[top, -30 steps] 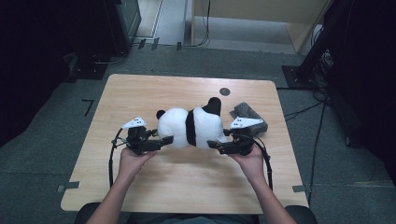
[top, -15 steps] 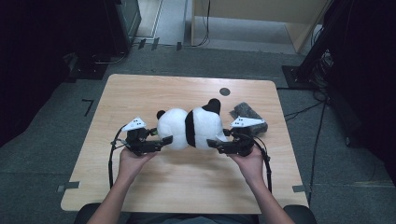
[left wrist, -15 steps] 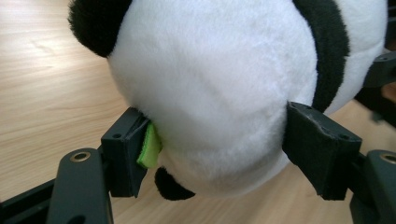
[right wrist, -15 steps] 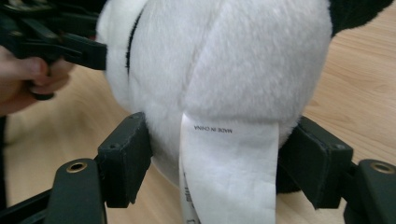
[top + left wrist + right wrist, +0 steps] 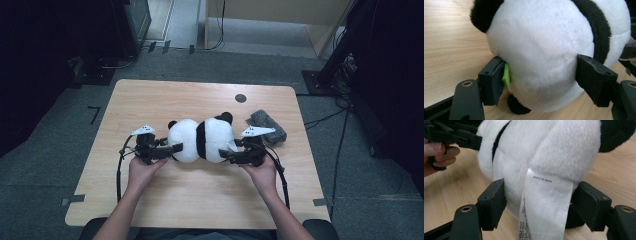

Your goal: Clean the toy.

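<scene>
A pale wooden table with rounded corners and a visible grain is seen on a grey carpeted floor. Near the middle of its near half a plush panda is laid on its side, a rounded shape of soft white pile crossed by a black band, with small black ears and paws. It is gripped from both ends. The left gripper, of matt black plastic with blocky square pads, is pressed into the white fur at one end; in the left gripper view a strip of bright green felt is seen under one pad, and the fur is dented by both jaws. The right gripper is closed on the opposite end; in the right gripper view a smooth white sewn-in label with small printed text is shown hanging between the jaws, a detail too small to be read from the high view. Just beyond the right gripper a grey, coarse-textured oblong object is laid near the table's edge. A small dark round disc is set in the tabletop farther back.
</scene>
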Demonstrator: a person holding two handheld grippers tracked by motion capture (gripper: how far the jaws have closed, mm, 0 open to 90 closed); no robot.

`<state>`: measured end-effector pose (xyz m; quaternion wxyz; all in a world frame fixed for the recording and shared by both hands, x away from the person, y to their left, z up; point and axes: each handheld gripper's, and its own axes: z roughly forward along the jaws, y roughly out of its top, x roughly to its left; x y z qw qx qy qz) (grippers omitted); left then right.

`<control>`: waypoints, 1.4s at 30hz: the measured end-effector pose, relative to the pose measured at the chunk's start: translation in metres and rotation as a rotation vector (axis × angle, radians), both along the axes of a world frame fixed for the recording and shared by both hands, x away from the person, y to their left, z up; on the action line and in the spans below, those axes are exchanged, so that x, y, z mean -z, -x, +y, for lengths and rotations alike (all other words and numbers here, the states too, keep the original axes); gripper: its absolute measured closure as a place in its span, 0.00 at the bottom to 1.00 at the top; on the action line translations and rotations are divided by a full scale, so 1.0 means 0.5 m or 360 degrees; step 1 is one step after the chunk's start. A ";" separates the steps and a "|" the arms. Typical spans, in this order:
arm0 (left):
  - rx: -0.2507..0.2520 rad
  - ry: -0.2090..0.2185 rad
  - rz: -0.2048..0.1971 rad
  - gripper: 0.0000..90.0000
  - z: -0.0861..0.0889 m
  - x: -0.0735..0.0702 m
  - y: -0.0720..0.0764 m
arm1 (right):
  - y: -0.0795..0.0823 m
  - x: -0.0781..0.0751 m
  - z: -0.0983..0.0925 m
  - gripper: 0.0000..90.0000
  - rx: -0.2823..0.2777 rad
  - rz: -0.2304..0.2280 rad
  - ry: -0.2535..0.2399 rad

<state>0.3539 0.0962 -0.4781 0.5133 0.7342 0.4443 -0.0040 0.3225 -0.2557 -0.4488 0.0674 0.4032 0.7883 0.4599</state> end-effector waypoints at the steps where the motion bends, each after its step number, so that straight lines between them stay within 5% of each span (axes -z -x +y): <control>1: -0.0012 0.0010 -0.0004 0.30 0.000 0.002 -0.002 | -0.003 0.001 -0.001 0.32 0.0002 -0.0012 -0.0012; 7: -0.0064 0.0043 -0.0066 0.30 0.006 0.007 -0.012 | -0.021 0.007 -0.008 0.30 0.0005 -0.0161 0.0001; 10: -0.0034 -0.0020 -0.0139 0.30 0.007 -0.007 -0.017 | -0.031 0.002 -0.012 0.30 -0.0014 -0.0219 0.0047; 16: -0.0026 -0.0010 -0.0183 0.31 0.003 -0.006 -0.028 | -0.057 0.002 -0.023 0.30 -0.0017 -0.0222 0.0028; 18: -0.0016 -0.0030 -0.0167 0.31 0.000 -0.012 -0.035 | -0.066 -0.002 -0.025 0.31 -0.0022 -0.0230 0.0040; 21: -0.0006 -0.0111 -0.0226 0.33 -0.008 -0.028 -0.045 | -0.077 -0.011 -0.022 0.35 -0.0050 -0.0254 0.0074; 28: 0.0038 -0.0140 -0.0162 0.31 -0.017 -0.045 -0.075 | -0.090 -0.020 -0.029 0.35 -0.0022 -0.0305 0.0110; 35: 0.0040 -0.0204 -0.0192 0.30 -0.020 -0.051 -0.073 | -0.095 -0.035 -0.035 0.36 -0.0002 -0.0329 0.0116; 42: 0.0041 -0.0206 -0.0196 0.30 -0.020 -0.053 -0.072 | -0.096 -0.045 -0.059 0.43 0.0124 -0.0422 0.0095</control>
